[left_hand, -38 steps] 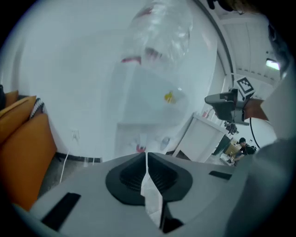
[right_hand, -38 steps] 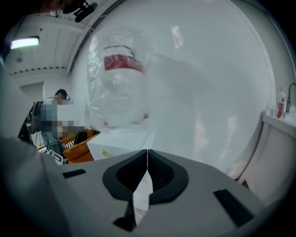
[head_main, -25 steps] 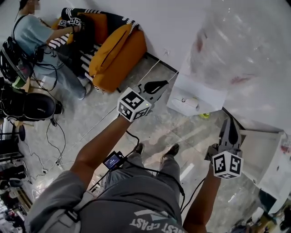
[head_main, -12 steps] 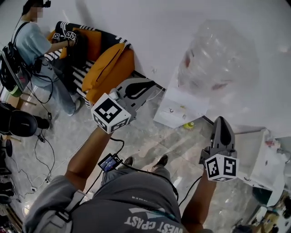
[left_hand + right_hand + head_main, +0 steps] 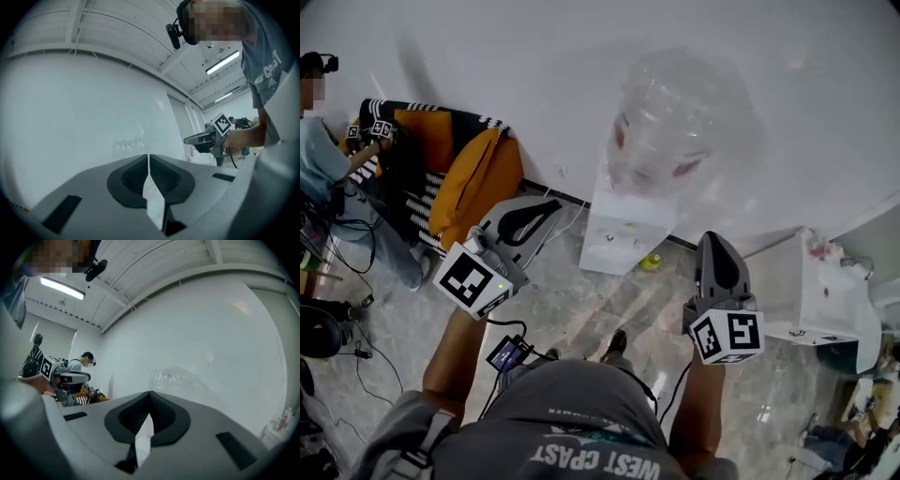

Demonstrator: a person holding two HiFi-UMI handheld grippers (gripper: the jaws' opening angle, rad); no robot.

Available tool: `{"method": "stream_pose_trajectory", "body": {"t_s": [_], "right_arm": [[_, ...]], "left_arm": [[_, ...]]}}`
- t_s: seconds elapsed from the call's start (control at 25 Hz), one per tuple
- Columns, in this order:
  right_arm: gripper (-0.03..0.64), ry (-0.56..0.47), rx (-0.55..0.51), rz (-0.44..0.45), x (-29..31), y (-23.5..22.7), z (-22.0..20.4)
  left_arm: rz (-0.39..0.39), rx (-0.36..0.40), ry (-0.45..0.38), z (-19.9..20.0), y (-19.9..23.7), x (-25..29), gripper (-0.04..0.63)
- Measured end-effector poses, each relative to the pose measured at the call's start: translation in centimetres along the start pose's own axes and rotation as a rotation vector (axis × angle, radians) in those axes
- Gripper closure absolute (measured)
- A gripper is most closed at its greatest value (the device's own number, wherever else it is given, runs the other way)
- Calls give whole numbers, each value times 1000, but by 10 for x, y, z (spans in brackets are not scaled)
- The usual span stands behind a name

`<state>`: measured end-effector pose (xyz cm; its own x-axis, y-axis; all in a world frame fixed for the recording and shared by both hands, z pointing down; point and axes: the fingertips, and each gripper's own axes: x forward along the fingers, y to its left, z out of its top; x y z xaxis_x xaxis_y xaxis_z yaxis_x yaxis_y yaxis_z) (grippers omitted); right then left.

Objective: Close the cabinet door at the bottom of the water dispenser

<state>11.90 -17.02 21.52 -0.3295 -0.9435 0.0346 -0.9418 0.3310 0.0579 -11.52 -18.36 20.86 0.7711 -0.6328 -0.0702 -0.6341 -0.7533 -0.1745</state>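
Nearest the camera in the head view, the left gripper (image 5: 553, 206) is held out from the person's torso with its jaws pressed together and nothing between them. Its own view shows the two dark pads meeting at the tips. The right gripper (image 5: 711, 239) is also closed and empty, and its tip aims at the white wall ahead. Each gripper shows in the other's view, well apart.

The yellow object (image 5: 650, 262) lies on the floor, ahead of the left gripper and to its right. Just beyond it stands the water dispenser (image 5: 626, 230), ahead of both grippers and between their lines of aim. Its clear water bottle (image 5: 670, 122) is on top. The cabinet door is at the dispenser's lower front, below and beyond the grippers. The steep angle does not show whether it is open or shut.

Half a second ago the dispenser lay ahead of the right gripper. It now sits nearer the middle, and the left gripper is lower and closer to the body.

A white washstand (image 5: 811, 291) stands to the right of the right gripper. An orange cushion (image 5: 473, 183) lies beyond and left of the left gripper. Farther left, another person (image 5: 321, 164) has slid toward the picture's edge.
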Motion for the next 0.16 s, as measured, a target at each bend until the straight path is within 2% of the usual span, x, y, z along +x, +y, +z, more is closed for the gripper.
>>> {"method": "stream_pose_trajectory", "body": {"t_s": [0.16], "right_arm": [[592, 3, 1, -5, -10, 21, 1]], "left_arm": [[1, 8, -11, 6, -3, -25, 568]]}}
